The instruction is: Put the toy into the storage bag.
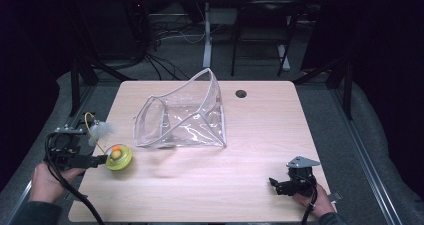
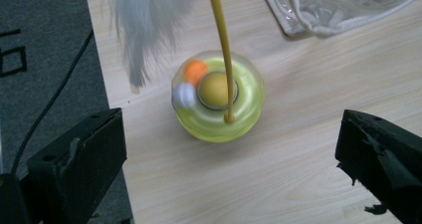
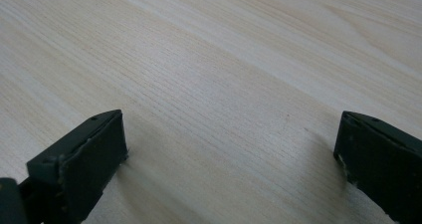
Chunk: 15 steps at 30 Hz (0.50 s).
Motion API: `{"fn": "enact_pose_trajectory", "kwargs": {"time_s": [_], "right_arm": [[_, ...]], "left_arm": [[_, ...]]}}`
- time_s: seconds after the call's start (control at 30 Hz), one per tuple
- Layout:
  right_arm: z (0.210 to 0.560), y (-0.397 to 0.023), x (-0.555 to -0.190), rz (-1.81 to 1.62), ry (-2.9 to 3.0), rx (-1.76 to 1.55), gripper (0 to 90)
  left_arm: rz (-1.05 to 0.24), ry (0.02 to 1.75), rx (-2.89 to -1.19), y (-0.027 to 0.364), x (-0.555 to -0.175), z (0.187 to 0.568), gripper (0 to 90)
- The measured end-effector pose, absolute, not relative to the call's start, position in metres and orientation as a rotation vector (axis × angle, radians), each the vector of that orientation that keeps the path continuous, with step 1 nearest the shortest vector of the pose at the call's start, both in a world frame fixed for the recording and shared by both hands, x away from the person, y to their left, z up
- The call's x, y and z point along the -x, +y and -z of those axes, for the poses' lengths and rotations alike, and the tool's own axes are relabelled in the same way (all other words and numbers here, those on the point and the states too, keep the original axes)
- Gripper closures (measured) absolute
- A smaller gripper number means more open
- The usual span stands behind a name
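One yellow-green toy (image 1: 118, 157) sits near the left edge of the worktop (image 1: 260, 135), at about eight o'clock from the worktop's middle. It is a round, clear-topped dome with a small orange ball (image 2: 194, 71) and a white ball (image 2: 184, 95) inside, beside a yellow centre knob. A thin yellow wire (image 2: 221, 45) rises from the dome and carries a white feather (image 2: 144, 25), which looks blurred.

In the left gripper view the toy lies ahead of the left gripper (image 2: 231, 157), between the lines of its two fingers (image 2: 84, 159) but beyond their tips, touching neither. Those fingers are spread wide and released, grasping nothing. In the high view the left gripper (image 1: 97, 160) is at the toy's nine o'clock, its tip just beside the dome.

At one o'clock from the toy, near the worktop's middle, stands a clear plastic pouch (image 1: 182, 117) with a white-trimmed rim, its mouth gaping.

Well apart, at about four o'clock on the worktop, the right gripper (image 1: 274, 183) is held low by a hand (image 1: 315, 200). Its fingers (image 3: 89, 154) are also spread wide and released over bare wood.
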State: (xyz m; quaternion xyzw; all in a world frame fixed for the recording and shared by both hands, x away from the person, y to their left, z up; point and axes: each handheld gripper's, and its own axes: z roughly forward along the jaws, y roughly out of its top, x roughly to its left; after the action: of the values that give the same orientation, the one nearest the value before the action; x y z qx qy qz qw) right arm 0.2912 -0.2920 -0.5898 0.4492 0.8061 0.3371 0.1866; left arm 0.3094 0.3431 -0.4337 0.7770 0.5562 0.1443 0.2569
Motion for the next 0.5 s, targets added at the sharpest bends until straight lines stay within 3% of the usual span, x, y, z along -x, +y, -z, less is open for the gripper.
{"fn": "enact_pose_trajectory", "kwargs": {"time_s": [0.2, 0.33, 0.5], "right_arm": [[0.59, -0.292, -0.291, -0.944, 2.27, -1.264, 0.0], [0.59, -0.292, -0.291, -0.948, 2.268, -1.265, 0.0], [0.59, -0.292, -0.291, -0.948, 2.269, -1.265, 0.0]], "left_arm": [[-0.33, 1.504, -2.094, 0.345, -0.323, 0.42, 1.1], [-0.319, 1.516, -2.1, 0.345, -0.33, 0.408, 22.3], [-0.29, 1.532, -2.094, 0.347, -0.339, 0.397, 32.0]]}}
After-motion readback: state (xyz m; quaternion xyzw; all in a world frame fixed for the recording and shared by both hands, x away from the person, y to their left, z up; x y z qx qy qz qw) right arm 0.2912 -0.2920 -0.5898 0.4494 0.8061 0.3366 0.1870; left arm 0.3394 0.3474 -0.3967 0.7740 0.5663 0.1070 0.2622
